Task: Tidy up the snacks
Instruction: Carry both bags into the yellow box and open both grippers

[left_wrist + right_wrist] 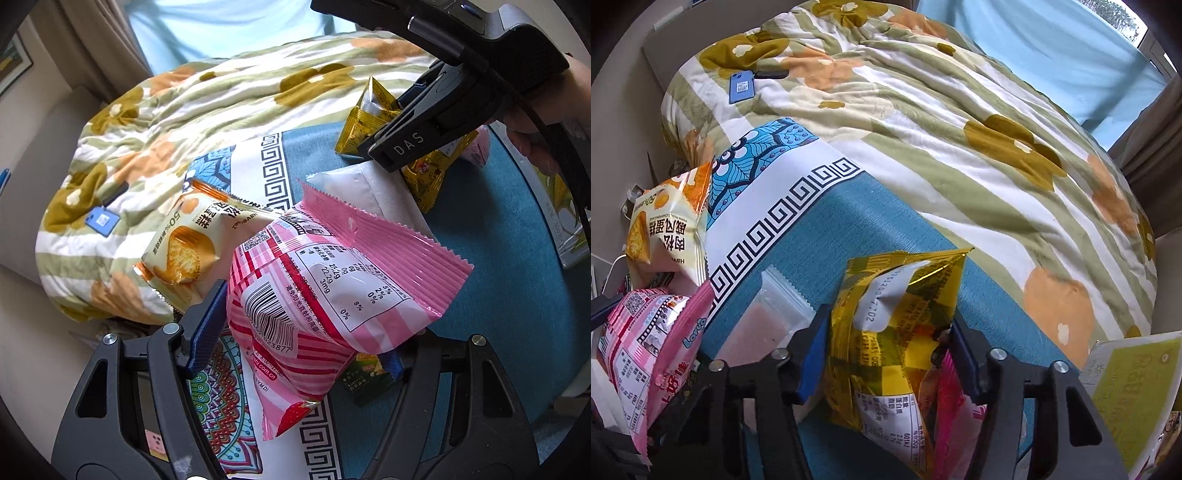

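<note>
Clamping my left tongs (pixel 306 332) on the pink striped packet (pixel 325 295), I am pinching the yellow packet (pixel 890 332) with my right tongs (pixel 886 354). Sorting is only beginning: the cake packet (pixel 181 247) and white pouch (pixel 373 192) are lying loose on the blue cloth (pixel 498 295).

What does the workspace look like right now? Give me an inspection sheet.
Surface: blue patterned cloth beside a floral quilt.
Job's things: pink packet, yellow packet, orange-white cake packet, white pouch.
Clutter: blue phone on the quilt.
Grippers: left gripper shut on the pink packet; right gripper shut on the yellow packet.
Cables: black cable on the right gripper.
Surroundings: curtain.
</note>
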`<state>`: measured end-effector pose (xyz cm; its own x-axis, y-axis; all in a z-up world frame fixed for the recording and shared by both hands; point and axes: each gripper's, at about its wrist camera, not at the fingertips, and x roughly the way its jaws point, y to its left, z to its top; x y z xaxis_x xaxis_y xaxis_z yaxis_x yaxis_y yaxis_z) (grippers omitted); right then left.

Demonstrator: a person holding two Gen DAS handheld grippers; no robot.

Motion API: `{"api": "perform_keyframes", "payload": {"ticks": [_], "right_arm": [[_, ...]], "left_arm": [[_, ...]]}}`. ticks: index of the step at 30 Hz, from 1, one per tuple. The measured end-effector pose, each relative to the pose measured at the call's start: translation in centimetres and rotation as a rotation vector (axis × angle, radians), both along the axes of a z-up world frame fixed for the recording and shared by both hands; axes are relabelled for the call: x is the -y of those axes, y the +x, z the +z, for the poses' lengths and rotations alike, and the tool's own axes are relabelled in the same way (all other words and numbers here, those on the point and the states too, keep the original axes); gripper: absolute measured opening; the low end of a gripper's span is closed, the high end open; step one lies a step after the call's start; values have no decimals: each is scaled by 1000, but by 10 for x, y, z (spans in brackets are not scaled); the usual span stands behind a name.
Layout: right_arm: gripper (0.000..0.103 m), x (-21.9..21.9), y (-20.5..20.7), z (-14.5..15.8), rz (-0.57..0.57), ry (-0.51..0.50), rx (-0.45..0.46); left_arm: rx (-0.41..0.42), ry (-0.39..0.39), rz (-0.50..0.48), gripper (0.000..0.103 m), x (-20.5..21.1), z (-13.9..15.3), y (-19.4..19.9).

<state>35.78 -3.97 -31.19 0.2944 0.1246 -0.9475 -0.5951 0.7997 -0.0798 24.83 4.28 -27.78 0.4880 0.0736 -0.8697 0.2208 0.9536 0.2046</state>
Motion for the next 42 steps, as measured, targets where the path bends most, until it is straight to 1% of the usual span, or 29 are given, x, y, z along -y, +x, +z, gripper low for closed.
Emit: {"api": "perform_keyframes", "payload": {"ticks": [2, 6, 14, 18, 25, 27, 29, 31, 36, 39, 42], "right_arm": [[54, 1, -4, 2, -3, -8, 11], [53, 5, -9, 14, -29, 14, 34], [53, 7, -29, 54, -96, 112, 61], [53, 9, -44, 75, -142, 151, 82], [53, 26, -77, 122, -255, 207, 145], [53, 36, -88, 136, -300, 226, 171], [53, 47, -100, 152, -351, 240, 200], [53, 60, -109, 165, -396, 246, 218], [53, 100, -132, 199, -509, 263, 285], [53, 127, -146, 216, -545, 251, 332], [53, 158, -158, 226, -572, 248, 364]], "left_arm": [[5, 2, -5, 68, 0, 3, -2], [18, -2, -13, 68, -1, 10, -7], [79, -7, -45, 68, -4, 38, -24], [116, -20, -74, 68, -6, 58, -34], [215, -46, -154, 68, -2, 102, -48], [244, -65, -187, 68, 2, 116, -50], [256, -122, -228, 68, 5, 131, -50], [274, -165, -266, 68, 12, 147, -49], [336, -223, -330, 68, 44, 181, -46], [359, -257, -350, 68, 72, 198, -44], [377, -278, -369, 68, 109, 208, -43]]}}
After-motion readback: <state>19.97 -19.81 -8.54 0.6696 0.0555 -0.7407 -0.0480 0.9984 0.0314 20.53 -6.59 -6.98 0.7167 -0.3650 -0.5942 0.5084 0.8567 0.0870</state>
